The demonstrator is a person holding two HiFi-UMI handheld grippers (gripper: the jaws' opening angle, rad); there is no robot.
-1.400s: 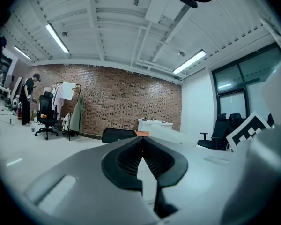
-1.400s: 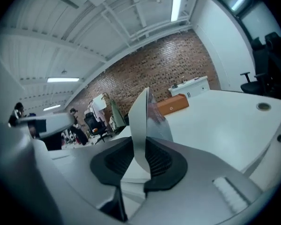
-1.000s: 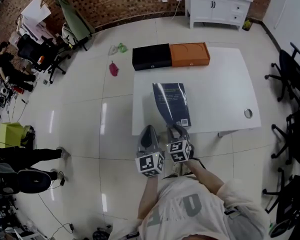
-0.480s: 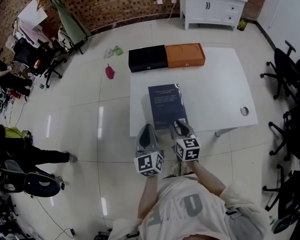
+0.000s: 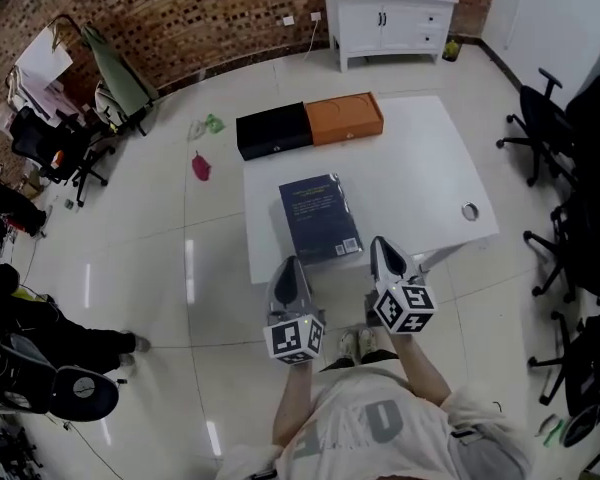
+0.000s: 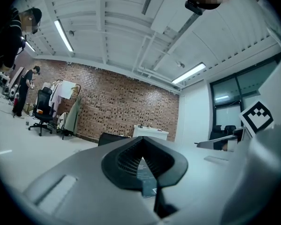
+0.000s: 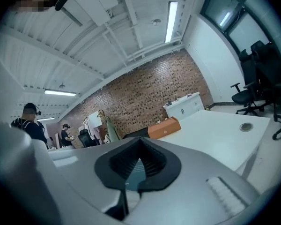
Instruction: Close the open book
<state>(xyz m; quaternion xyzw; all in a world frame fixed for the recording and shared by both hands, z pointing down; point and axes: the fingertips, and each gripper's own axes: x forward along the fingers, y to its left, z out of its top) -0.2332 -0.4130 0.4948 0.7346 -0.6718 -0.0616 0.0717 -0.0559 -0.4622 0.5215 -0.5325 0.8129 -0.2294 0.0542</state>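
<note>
Noting the state first: the dark blue rectangular book (image 5: 320, 218) lies flat and shut, cover up, on the white rectangular table (image 5: 410, 168). It sits in the near-left part of the top, with its near end close to the edge facing the person. No cover or page stands up, so the closing looks done.

Left grey two-jaw gripper (image 5: 288, 266): the jaws are brought together with nothing between them. Its own view shows the black pads meeting, with only a sliver of the book beyond. It is held about level at the table's near edge, close to the book's near-left corner, and no contact shows.

Right grey two-jaw gripper (image 5: 383, 246): the jaws are likewise together and empty. It is held at the near edge, to the right of the book and apart from it.

Likely reason for the pose: both tools are kept off the cover so nothing lifts it again, and they are closed because there is nothing to hold.

Surroundings:
- A black oblong box (image 5: 270, 131) and an orange oblong box (image 5: 344, 118) sit end to end along the table's far edge, well apart from the book.
- A small round disc (image 5: 469, 211) lies near the right edge; I cannot tell what it is.
- A white cabinet (image 5: 385, 13) stands against the brick wall (image 5: 200, 13) beyond the table.
- Black office chairs (image 5: 540, 118) stand to the right.
- A green scrap (image 5: 208, 125) and a pink scrap (image 5: 201, 166) lie on the tiled floor to the left.

Obstructions: nothing lies between either gripper and the book. The boxes crowd only the far edge.
</note>
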